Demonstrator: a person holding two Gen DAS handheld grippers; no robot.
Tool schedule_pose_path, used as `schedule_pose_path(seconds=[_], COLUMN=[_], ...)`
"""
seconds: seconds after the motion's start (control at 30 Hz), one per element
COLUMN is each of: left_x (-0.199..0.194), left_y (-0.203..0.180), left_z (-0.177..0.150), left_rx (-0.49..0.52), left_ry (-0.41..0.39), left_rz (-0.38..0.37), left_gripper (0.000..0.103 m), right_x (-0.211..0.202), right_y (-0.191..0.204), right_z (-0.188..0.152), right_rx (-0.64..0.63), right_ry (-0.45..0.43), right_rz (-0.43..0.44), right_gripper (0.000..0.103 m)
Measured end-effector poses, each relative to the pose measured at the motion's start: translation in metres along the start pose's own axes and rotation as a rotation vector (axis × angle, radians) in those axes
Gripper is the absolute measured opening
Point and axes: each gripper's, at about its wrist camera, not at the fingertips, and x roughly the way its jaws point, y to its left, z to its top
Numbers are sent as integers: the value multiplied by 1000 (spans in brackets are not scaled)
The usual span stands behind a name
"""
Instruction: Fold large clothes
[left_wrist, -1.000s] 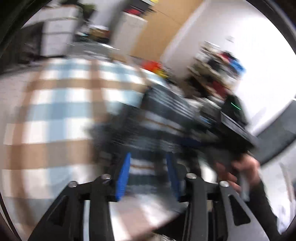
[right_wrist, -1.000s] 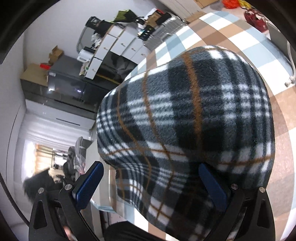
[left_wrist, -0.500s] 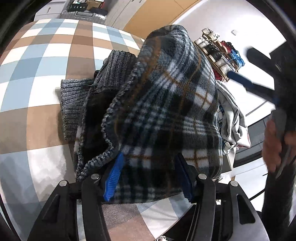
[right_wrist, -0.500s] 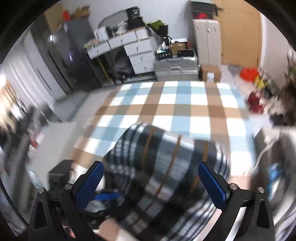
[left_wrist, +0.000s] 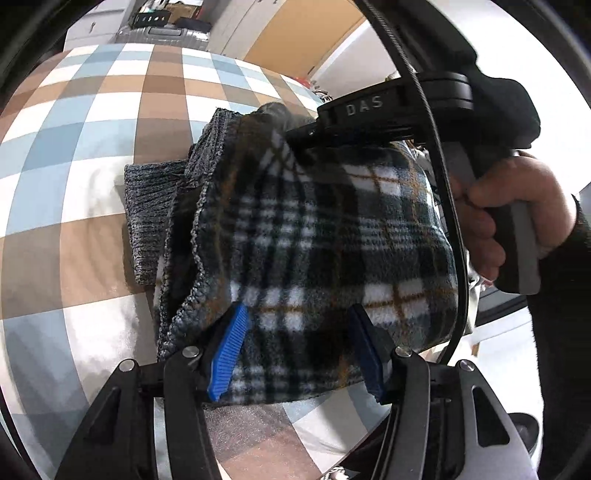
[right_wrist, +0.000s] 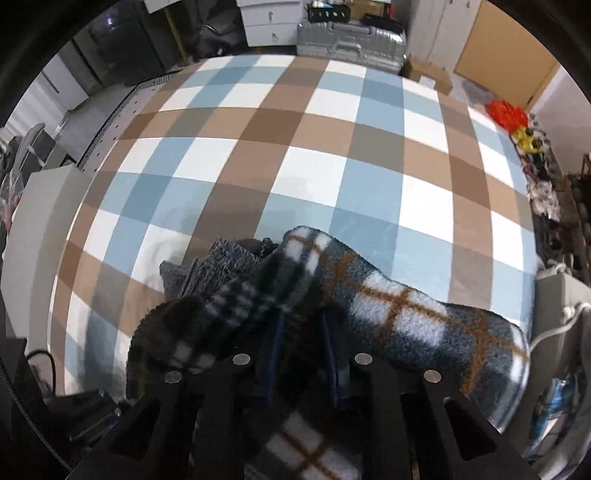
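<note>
A thick folded plaid fleece (left_wrist: 332, 229) lies partly over a grey knit sweater (left_wrist: 147, 206) on the checked tablecloth (left_wrist: 92, 129). My left gripper (left_wrist: 299, 347) grips the near edge of the fleece, blue pads pressing into the bundle from both sides. A hand (left_wrist: 517, 214) holds my right gripper (left_wrist: 299, 138), which reaches in from the right onto the far top edge. In the right wrist view, my right gripper (right_wrist: 301, 343) points down with jaws closing, pads nearly together on a fold of the plaid fleece (right_wrist: 399, 310). The sweater (right_wrist: 221, 258) peeks out beyond it.
The checked tablecloth (right_wrist: 295, 147) stretches far beyond the pile. A silver suitcase (right_wrist: 351, 37) and white drawers (right_wrist: 266, 22) stand past the far edge. A white box (right_wrist: 40, 206) sits left of the table, and red and yellow clutter (right_wrist: 506, 112) lies at the right.
My right gripper swung over the fleece and its wide jaws narrowed onto a fold at the far edge. My left gripper sank with the fleece, still gripping its near edge.
</note>
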Motion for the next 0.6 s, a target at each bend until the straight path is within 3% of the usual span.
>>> schedule_pose_path(seconds=[0.1, 0.23, 0.27, 0.3, 0.33, 0.4, 0.5, 0.6], left_x=[-1, -8, -11, -12, -13, -15, -17, -17], left_y=[4, 16, 21, 23, 24, 26, 26, 23], left_z=[2, 5, 5, 5, 6, 7, 8, 9], left_rx=[-21, -53, -56, -61, -62, -63, -70, -64], left_ry=[-6, 3, 6, 6, 7, 8, 5, -3], left_rz=[-14, -52, -60, -71, -81, -84, -80, -61], left_gripper=[51, 51, 51, 51, 51, 51, 51, 51], right_x=[4, -24, -31, -51, -63, -89, -116, -125], right_y=[-4, -3, -6, -14, -18, -27, -29, -28], right_z=[4, -4, -6, -14, -20, -38, -70, -102], right_rx=[34, 20, 31, 62, 79, 76, -11, -63], right_ry=[-9, -113, -141, -197, -225, -270, -278, -258], right_rz=[7, 61, 97, 168, 207, 238, 160, 146], right_gripper=[18, 21, 25, 35, 52, 71, 71, 72])
